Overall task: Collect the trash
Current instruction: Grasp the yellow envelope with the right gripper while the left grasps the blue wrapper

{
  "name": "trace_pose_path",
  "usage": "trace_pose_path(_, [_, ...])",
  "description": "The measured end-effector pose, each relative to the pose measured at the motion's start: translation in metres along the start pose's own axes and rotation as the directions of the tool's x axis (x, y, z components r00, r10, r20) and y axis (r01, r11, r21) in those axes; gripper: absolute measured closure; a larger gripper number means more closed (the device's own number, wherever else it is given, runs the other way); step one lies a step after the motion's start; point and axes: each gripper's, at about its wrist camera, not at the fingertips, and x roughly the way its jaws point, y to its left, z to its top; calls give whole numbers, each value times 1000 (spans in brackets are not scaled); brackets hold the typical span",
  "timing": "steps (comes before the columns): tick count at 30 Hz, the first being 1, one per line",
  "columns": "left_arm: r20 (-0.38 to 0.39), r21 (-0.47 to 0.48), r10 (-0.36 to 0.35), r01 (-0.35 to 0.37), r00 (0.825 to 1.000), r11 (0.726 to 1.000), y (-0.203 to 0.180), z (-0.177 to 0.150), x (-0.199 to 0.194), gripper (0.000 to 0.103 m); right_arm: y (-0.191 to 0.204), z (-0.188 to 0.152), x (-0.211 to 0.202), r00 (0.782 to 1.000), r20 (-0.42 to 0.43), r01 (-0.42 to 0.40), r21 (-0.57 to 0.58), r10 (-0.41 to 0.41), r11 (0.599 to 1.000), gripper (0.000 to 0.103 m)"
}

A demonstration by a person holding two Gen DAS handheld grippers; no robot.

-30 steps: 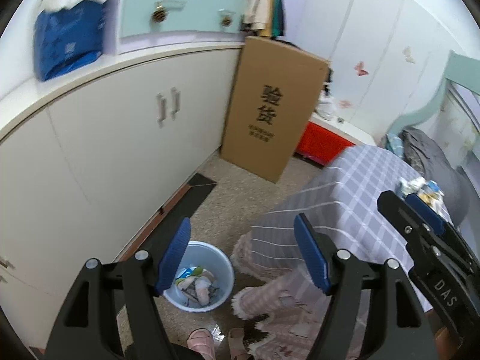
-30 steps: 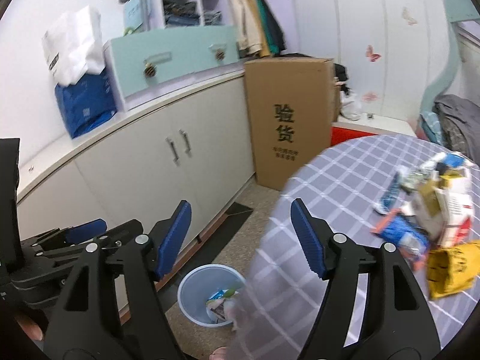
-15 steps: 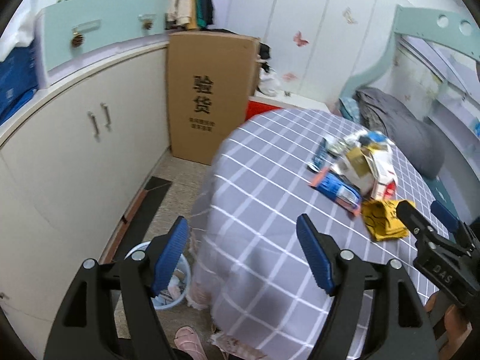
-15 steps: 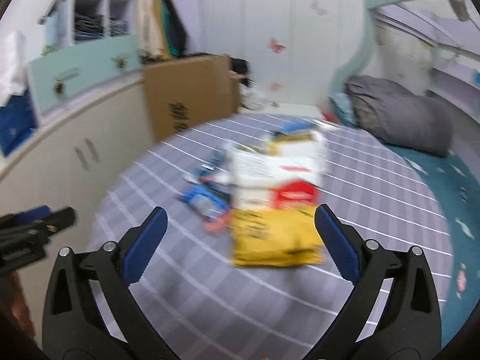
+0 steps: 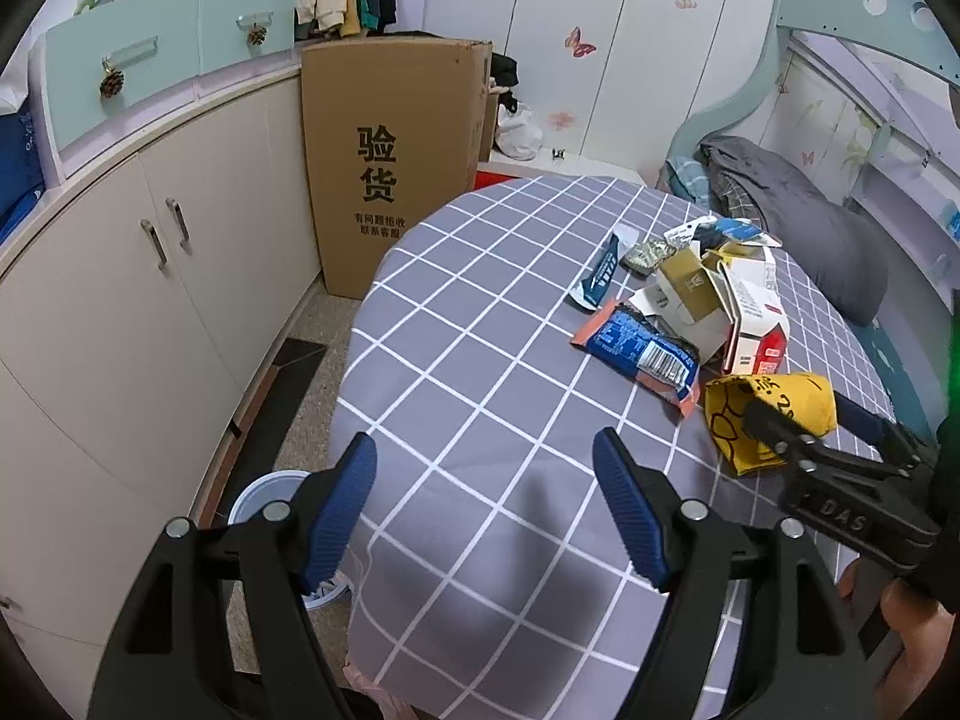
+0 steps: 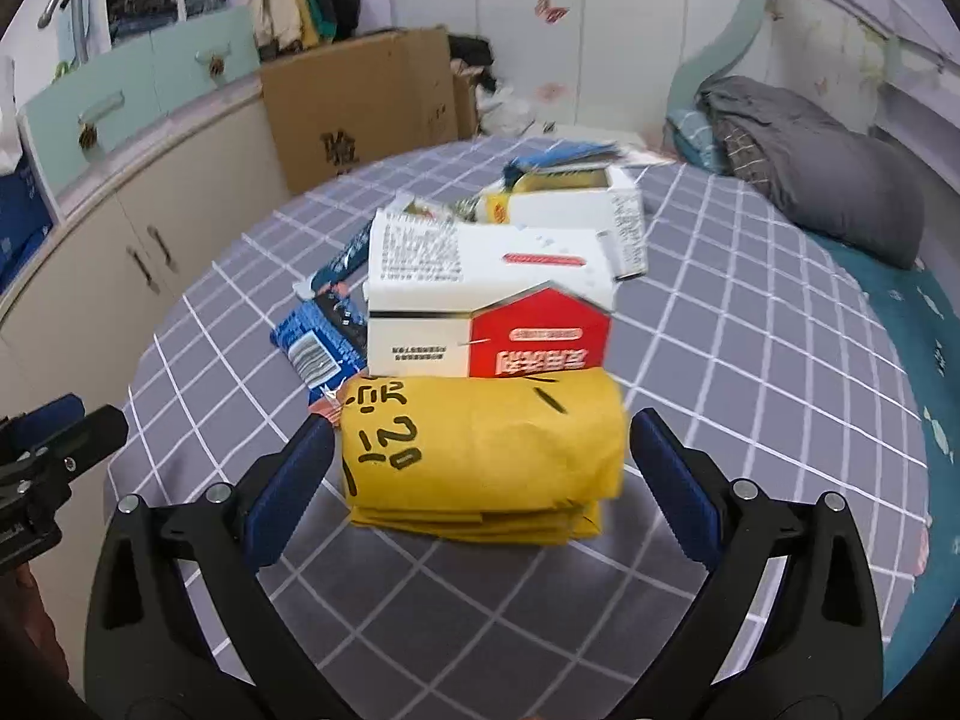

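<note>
A folded yellow paper bag lies on the checked tablecloth, at the front of a trash pile. My right gripper is open with one finger on each side of the bag, not closed on it. Behind it stand a white and red carton and a blue snack wrapper. In the left wrist view the yellow bag, the blue wrapper and cartons lie at the right. My left gripper is open and empty over the table's left edge. A light blue bin stands on the floor below.
White cabinets run along the left wall. A tall cardboard box leans behind the table. A bed with a grey pillow is at the right. A narrow floor strip lies between table and cabinets.
Both grippers have swung from the bin and floor to the table. The right gripper has moved in close, so its open fingers now flank the yellow bag.
</note>
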Motion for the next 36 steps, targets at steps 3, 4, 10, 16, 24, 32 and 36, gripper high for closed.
trace_pose_path(3, [-8,-1,-9,9,1000,1000,-5,3,5,30,-7,1,-1,1000,22,-20,21,20,1000,7])
trace_pose_path(4, [-11,-3,-20,20,1000,1000,-7,5,8,30,-9,2,-1,999,26,-26,27,26,999,7])
trace_pose_path(10, [-58,-35,-77,76,995,997,-32,16,34,30,-36,1,-9,997,78,-13,90,6,996,15])
trace_pose_path(16, [-93,-65,-107,101,990,993,-60,27,65,30,-57,3,-13,994,109,-25,143,10,989,15])
trace_pose_path(24, [-94,-2,-55,55,994,998,-85,42,88,30,-68,8,-7,994,100,-64,168,48,984,15])
trace_pose_path(32, [-94,97,5,5,996,995,-97,46,94,40,-66,11,-2,995,85,-62,156,49,986,15])
trace_pose_path(36, [-91,98,-23,31,996,995,-85,42,85,62,-60,10,-3,996,79,-47,142,36,989,16])
